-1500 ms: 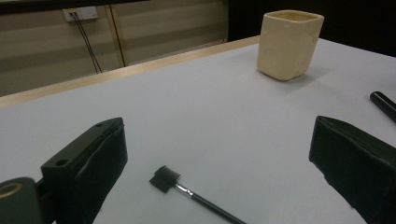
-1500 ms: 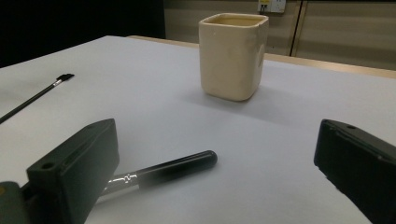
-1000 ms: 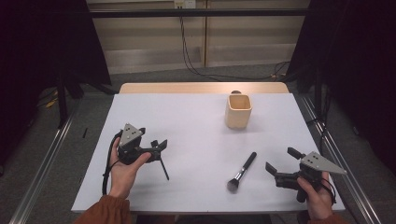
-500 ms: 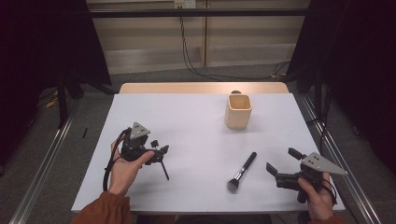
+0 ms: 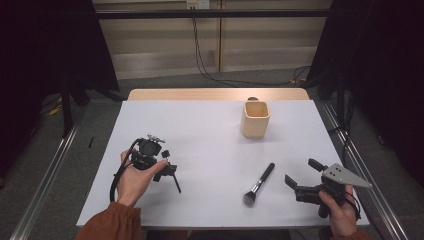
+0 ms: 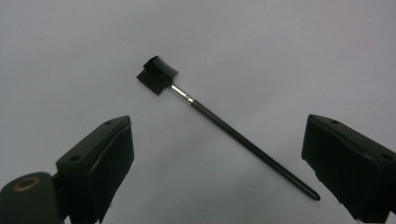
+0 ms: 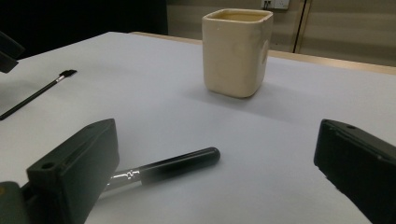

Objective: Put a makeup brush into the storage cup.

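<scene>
A thin black brow brush [image 6: 224, 126] with a small comb head lies flat on the white table. My left gripper [image 6: 219, 158] hangs open just above it, one jaw on each side of its handle, touching nothing. From the high view this gripper [image 5: 169, 161] is tipped down over the thin brush [image 5: 175, 184] at the table's left. A thicker makeup brush [image 5: 260, 184] lies right of centre, bristles toward the front edge. My right gripper [image 5: 301, 171] stands open to its right, low over the table. Its jaws [image 7: 219, 168] frame the makeup brush's black handle [image 7: 177, 165].
A cream square cup [image 5: 255, 119] stands upright at the back right, seen beyond the right jaws as the cup [image 7: 237, 51]. The white table cover [image 5: 200, 130] ends at a wooden strip along the far edge. Metal rails run along both sides on the floor.
My left gripper has shifted right and tipped downward, so its jaws now point at the thin brush. The right gripper and both brushes have stayed put.
</scene>
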Demonstrator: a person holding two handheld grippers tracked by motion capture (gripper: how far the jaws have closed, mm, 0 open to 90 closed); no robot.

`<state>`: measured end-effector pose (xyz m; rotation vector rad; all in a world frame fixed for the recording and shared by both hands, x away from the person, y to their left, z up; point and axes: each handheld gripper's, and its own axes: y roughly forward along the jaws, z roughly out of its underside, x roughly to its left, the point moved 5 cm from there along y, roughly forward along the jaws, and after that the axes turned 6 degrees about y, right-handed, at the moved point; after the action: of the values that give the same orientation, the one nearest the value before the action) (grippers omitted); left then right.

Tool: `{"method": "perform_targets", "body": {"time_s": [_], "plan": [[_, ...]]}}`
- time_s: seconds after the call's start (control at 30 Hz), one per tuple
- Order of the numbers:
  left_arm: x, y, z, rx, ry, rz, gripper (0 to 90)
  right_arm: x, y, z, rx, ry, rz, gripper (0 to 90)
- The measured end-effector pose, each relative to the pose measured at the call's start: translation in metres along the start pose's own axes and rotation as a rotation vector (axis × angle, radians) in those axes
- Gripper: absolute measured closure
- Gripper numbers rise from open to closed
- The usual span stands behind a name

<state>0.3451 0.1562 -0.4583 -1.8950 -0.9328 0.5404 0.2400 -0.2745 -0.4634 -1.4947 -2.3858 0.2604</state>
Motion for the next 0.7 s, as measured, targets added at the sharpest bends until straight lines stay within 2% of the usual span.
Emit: {"method": "perform_targets", "body": {"time_s": [0.13,0.27,0.33,0.4,0.5,0.63,0.7], "plan": [[-0.003,0.002,-0.001,0.063,0.0,0.003,10.0,0.0,0.001,0.0,0.004,0.001,-0.001,0.0],[-0.008,0.009,-0.001,0.142,-0.021,0.042,8.1,0.0,0.001,0.0,0.004,0.0,-0.001,0.0],[-0.01,0.013,0.0,0.167,-0.009,0.032,8.1,0.0,0.001,0.0,0.005,0.002,-0.001,0.0],[-0.012,0.017,0.0,0.196,-0.034,0.034,8.3,0.0,0.0,0.001,0.006,0.003,-0.001,0.0],[-0.012,0.022,0.0,0.22,-0.054,0.032,9.8,0.0,0.001,0.001,0.007,0.004,0.0,0.0],[-0.013,0.026,0.001,0.247,-0.051,0.013,10.3,0.001,0.001,0.001,0.006,0.004,-0.001,0.0],[-0.015,0.028,0.0,0.26,-0.057,0.019,11.0,0.0,0.001,0.001,0.008,0.001,0.001,0.0]]}}
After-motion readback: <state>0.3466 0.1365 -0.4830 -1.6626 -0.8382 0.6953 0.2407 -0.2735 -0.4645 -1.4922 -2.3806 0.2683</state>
